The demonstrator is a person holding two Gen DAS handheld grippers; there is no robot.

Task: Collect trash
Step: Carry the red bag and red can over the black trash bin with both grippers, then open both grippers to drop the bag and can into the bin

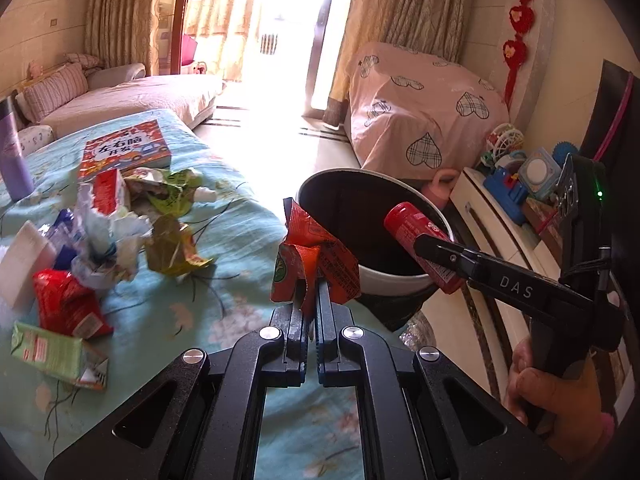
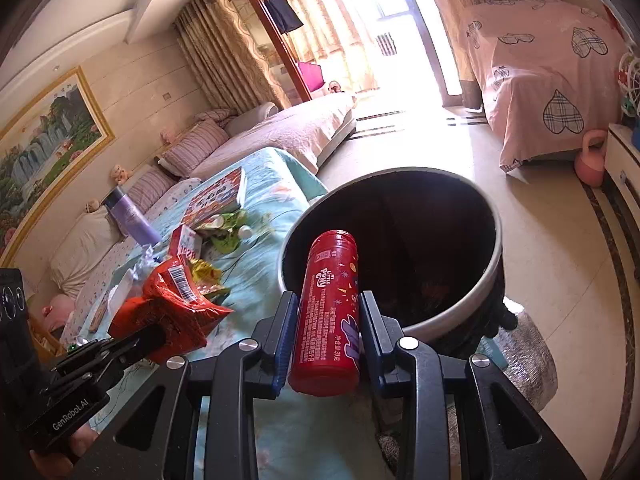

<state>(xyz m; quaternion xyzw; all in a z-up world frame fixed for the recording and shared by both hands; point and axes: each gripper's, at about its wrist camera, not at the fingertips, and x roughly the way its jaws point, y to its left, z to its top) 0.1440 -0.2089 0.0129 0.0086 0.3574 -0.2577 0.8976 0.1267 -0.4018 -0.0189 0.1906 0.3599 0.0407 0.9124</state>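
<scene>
My left gripper point(image 1: 311, 300) is shut on a crumpled red snack wrapper point(image 1: 320, 258), held beside the near rim of the round trash bin point(image 1: 396, 280). My right gripper point(image 2: 329, 312) is shut on a red cylindrical tube point(image 2: 330, 312), its top end reaching over the bin's rim point(image 2: 452, 320). The bin has a dark inside. In the left wrist view the right gripper point(image 1: 432, 250) holds the tube point(image 1: 412, 228) over the bin's right side. In the right wrist view the left gripper point(image 2: 156, 340) and its wrapper point(image 2: 172, 308) are at lower left.
More trash lies on the teal flowered cloth point(image 1: 224, 208): a red packet point(image 1: 66, 304), a green carton point(image 1: 56, 354), yellow-green wrappers point(image 1: 172, 248), crumpled paper point(image 1: 108, 240). A book point(image 1: 124, 150) and purple bottle point(image 1: 14, 156) stand behind. A cabinet with toys point(image 1: 516, 188) is right of the bin.
</scene>
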